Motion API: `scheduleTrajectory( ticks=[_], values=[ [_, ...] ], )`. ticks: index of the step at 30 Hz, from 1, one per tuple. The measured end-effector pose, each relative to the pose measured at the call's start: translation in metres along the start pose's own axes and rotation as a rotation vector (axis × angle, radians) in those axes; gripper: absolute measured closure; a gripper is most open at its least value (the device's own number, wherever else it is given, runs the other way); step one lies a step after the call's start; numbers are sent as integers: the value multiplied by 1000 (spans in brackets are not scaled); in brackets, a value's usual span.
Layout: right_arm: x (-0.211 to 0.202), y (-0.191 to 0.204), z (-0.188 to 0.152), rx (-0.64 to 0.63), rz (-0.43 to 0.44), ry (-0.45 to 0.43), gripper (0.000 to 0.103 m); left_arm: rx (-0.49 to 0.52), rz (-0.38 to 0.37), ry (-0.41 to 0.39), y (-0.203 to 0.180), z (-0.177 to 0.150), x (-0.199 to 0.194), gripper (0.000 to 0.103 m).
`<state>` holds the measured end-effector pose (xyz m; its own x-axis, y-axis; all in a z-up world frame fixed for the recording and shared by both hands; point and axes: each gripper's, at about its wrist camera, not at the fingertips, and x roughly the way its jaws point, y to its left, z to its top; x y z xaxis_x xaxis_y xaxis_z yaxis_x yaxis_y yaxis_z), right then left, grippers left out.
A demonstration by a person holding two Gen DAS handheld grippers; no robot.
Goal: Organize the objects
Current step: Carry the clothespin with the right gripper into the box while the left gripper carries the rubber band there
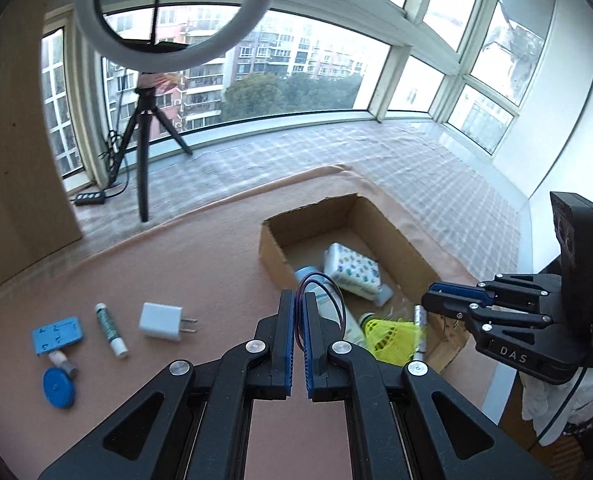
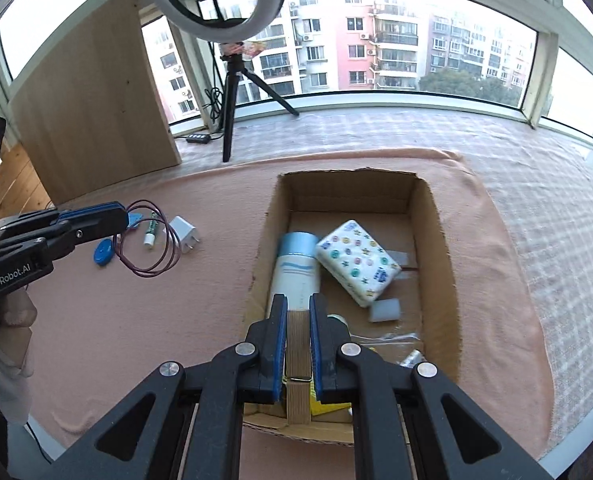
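My left gripper is shut on a thin purple loop of cord, which hangs above the pink cloth to the left of the cardboard box. My right gripper is shut on a wooden clothespin over the box's near end. Inside the box lie a patterned tissue pack, a white and blue bottle, a yellow shuttlecock and a battery. On the cloth to the left rest a white charger plug, a green and white tube, a blue card and a blue disc.
A ring light on a black tripod stands on the checked sill behind the cloth, with a power strip near its feet. A wooden board leans at the back left. The cloth's right edge runs close to the box.
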<state>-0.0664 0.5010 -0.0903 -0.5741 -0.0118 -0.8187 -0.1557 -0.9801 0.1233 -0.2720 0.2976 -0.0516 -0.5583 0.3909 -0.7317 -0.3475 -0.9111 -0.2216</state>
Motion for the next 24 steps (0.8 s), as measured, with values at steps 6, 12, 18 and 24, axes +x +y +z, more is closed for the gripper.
scheduleTrajectory(
  ticks=[6,12,18,24],
  values=[
    [-7,-35,-9,43,-26,2,93,44,-33,27,-43,16,36,99],
    [-10,-51,-8,65,-46,-7,81,71,-8,59,-66,21,58,92],
    [-12,-50,-11,52,-59,-24,58,60,39,44,-57,15,47,82],
    [-10,-37,-8,49,-25,-25,58,10,73,45,-27,-2,29,82]
  ],
)
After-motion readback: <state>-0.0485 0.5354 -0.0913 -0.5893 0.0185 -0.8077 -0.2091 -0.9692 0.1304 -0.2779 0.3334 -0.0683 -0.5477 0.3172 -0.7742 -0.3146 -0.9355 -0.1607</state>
